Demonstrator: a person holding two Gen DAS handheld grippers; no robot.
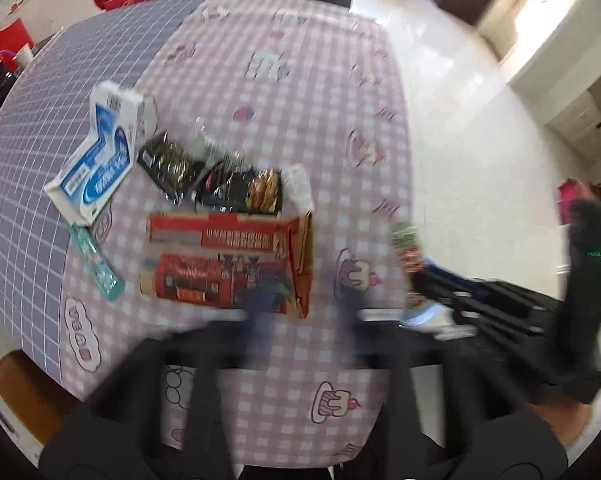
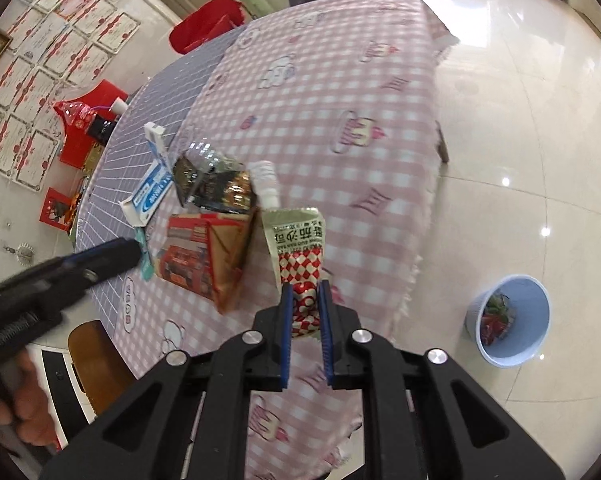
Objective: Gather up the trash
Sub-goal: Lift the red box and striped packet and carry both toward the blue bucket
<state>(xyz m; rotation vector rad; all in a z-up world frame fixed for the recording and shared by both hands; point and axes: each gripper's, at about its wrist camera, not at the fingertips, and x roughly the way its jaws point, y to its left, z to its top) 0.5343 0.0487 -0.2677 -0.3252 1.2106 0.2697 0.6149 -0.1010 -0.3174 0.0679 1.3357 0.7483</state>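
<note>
Your right gripper (image 2: 305, 300) is clamped on a red-and-white checked sauce packet (image 2: 298, 246), lifted above the pink gingham tablecloth (image 2: 340, 92). Your left gripper (image 1: 300, 316) stands released, nothing between its blurred fingers, just beside the flattened red carton (image 1: 226, 264). The blue waste bin (image 2: 508, 320) sits on the floor, well apart from the table.

Two wrist fisheye views, both looking steeply down on the table (image 1: 300, 80).

The left view sits close above the red carton (image 1: 228, 264), facing the table's far end, floor to its right. The right view hangs higher, off the near-right of the same carton (image 2: 204, 256), taking in the blue bin (image 2: 508, 320) on the floor. Both share carton, toothpaste box (image 1: 96, 152) and checked cloth.
</note>
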